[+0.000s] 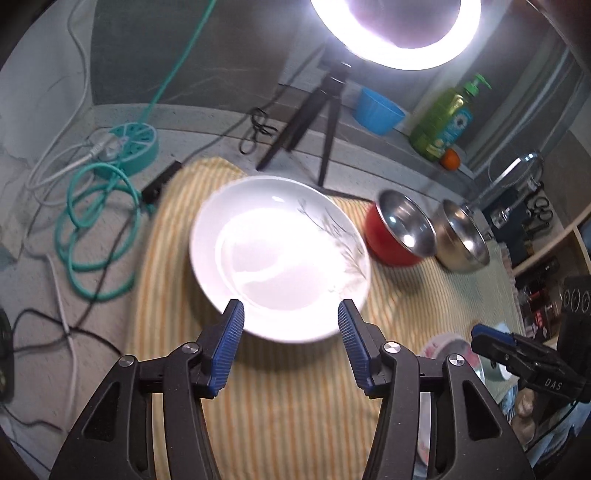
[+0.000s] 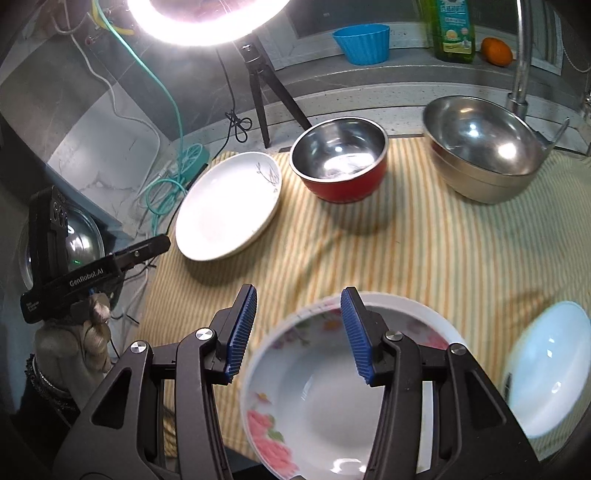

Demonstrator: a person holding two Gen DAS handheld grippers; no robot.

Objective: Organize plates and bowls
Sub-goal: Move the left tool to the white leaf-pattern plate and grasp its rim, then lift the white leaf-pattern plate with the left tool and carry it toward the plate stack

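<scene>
Plates (image 2: 227,206), bowls (image 2: 340,158) on striped cloth (image 2: 424,251), ring light (image 1: 397,33) behind

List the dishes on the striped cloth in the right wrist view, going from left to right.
White plate → flowered bowl → red bowl → steel bowl → pale blue plate.

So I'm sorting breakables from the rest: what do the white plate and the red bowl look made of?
White plate: likely glazed ceramic, glossy with a printed sprig. Red bowl: apparently steel, mirror-like inside, red-coated outside; not breakable, it seems.
</scene>
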